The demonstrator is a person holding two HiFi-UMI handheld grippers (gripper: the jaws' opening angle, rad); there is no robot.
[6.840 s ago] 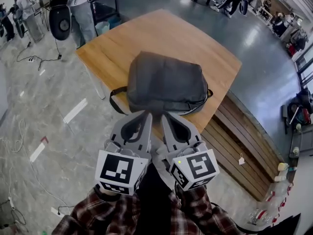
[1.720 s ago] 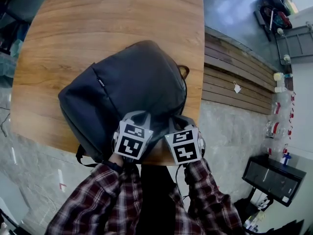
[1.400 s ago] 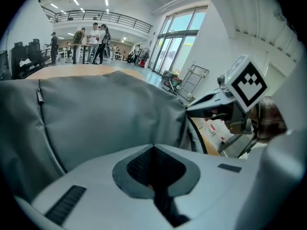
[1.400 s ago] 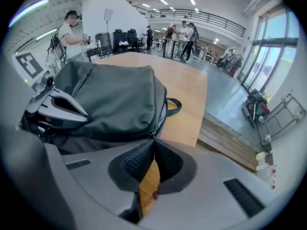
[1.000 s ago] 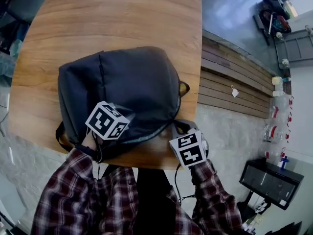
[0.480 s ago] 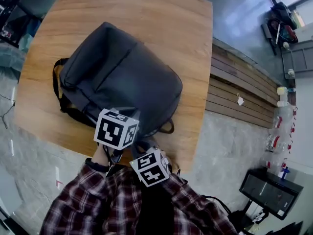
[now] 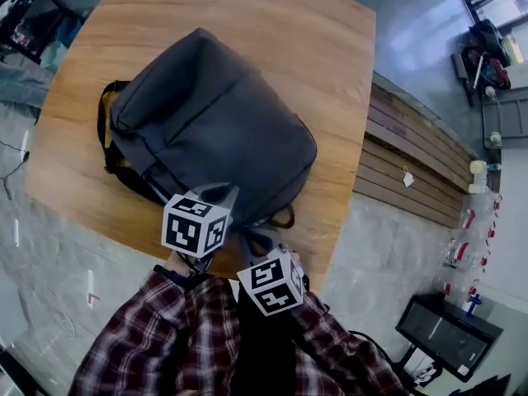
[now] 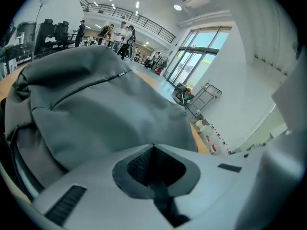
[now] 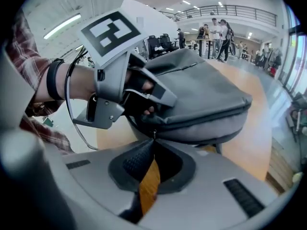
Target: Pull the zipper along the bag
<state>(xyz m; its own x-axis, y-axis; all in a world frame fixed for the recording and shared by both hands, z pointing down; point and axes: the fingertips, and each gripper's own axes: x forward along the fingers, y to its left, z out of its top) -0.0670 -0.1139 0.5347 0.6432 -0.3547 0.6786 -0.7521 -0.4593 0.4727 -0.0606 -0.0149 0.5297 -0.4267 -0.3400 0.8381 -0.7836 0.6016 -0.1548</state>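
Observation:
A dark grey backpack (image 7: pixel 214 122) lies flat on the wooden table (image 7: pixel 322 40). Both grippers are at its near edge. My left gripper (image 7: pixel 219 193) is shut on the bag's fabric beside the zipper line; in the left gripper view its jaws (image 8: pixel 153 147) meet against the grey cloth (image 8: pixel 96 104). My right gripper (image 7: pixel 261 239) sits just right of it. In the right gripper view its jaws (image 9: pixel 153 141) are closed on the small metal zipper pull (image 9: pixel 153 134) at the bag's (image 9: pixel 206 95) seam, with the left gripper (image 9: pixel 160 99) directly above.
The near table edge runs right under the grippers. Shoulder straps (image 7: pixel 106 130) hang off the bag's left side and a small loop (image 7: pixel 285 219) sticks out near the right gripper. A slatted wooden bench (image 7: pixel 412 163) stands right of the table. People (image 9: pixel 218 32) stand far off.
Over the last seconds the bag was turned on the table and both grippers came together at its near edge. Since half a second ago the right gripper has shifted slightly right.

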